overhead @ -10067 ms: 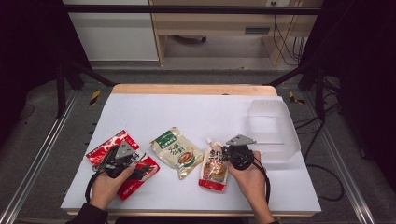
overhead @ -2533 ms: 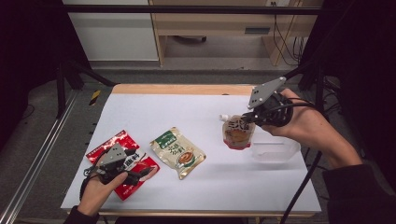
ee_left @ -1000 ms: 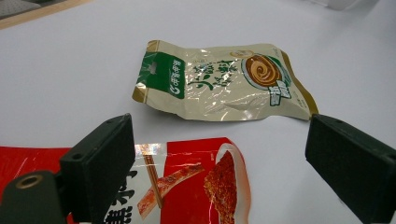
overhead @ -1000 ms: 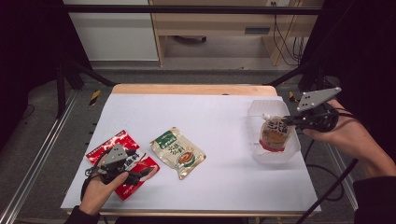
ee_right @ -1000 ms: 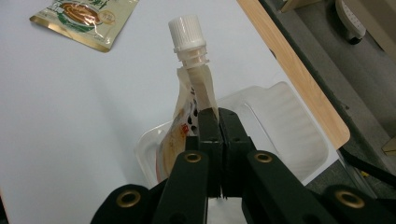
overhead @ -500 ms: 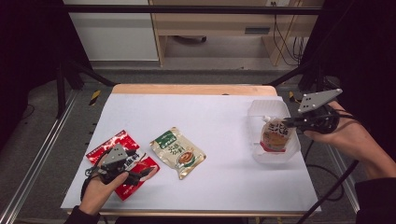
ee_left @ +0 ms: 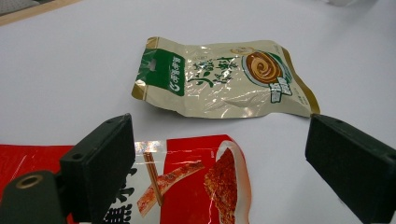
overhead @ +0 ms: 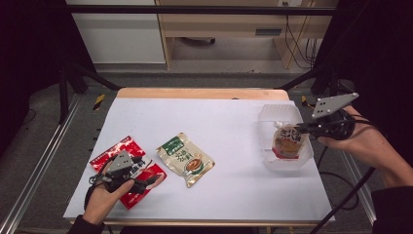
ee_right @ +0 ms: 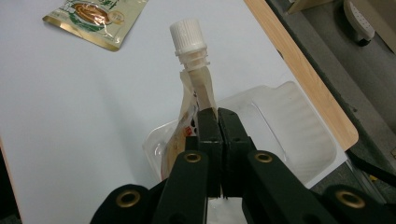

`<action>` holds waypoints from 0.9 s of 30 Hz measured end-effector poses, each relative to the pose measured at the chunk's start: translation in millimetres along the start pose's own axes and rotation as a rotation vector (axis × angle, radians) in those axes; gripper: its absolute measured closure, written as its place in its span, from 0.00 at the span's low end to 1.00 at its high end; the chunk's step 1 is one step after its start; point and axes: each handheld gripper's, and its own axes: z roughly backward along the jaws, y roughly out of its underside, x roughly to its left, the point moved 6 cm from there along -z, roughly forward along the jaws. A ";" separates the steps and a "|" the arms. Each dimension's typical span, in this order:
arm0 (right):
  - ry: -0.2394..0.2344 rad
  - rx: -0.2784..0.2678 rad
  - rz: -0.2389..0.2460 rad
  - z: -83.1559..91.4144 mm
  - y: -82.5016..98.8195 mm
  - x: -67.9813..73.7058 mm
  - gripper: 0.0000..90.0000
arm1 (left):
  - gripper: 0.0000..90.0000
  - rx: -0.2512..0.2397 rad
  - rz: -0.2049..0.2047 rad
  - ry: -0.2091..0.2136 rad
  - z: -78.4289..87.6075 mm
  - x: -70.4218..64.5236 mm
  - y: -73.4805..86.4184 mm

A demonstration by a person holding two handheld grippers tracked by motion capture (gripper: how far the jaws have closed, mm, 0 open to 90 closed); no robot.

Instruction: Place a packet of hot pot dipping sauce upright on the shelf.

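Note:
My right gripper (overhead: pixel 303 128) is shut on the top edge of an orange spouted pouch (overhead: pixel 287 141) with a white cap (ee_right: pixel 187 36). The pouch hangs upright inside a clear plastic tub (overhead: pixel 272 113) at the table's right edge. In the right gripper view the jaws pinch the pouch (ee_right: pixel 198 95) just below its spout, above the tub (ee_right: pixel 299 126). My left gripper (overhead: pixel 152 181) rests open at the front left, lying over a red snack packet (overhead: pixel 119 147). Between its wide jaws, in the left gripper view, lie the red packet (ee_left: pixel 196 177) and, farther off, a beige and green pouch (ee_left: pixel 219 77).
The beige and green pouch (overhead: pixel 186 158) lies flat near the middle front of the white table (overhead: pixel 209 117). A wooden strip (overhead: pixel 199 93) runs along the table's far edge. Black frame legs and cables stand beyond the table on both sides.
The spouted pouch has sunk slightly deeper into the clear tub, still held by my right gripper. My left gripper has stayed on the red packet.

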 end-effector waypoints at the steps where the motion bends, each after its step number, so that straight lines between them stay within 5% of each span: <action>1: 0.001 -0.002 -0.001 0.1 -0.2 0.3 0.99 | 0.09 0.001 -0.001 0.000 0.0 0.0 0.0; 27: -0.036 0.011 0.014 -2.2 2.7 8.4 0.99 | 0.09 0.013 -0.006 0.001 -1.2 -0.2 1.4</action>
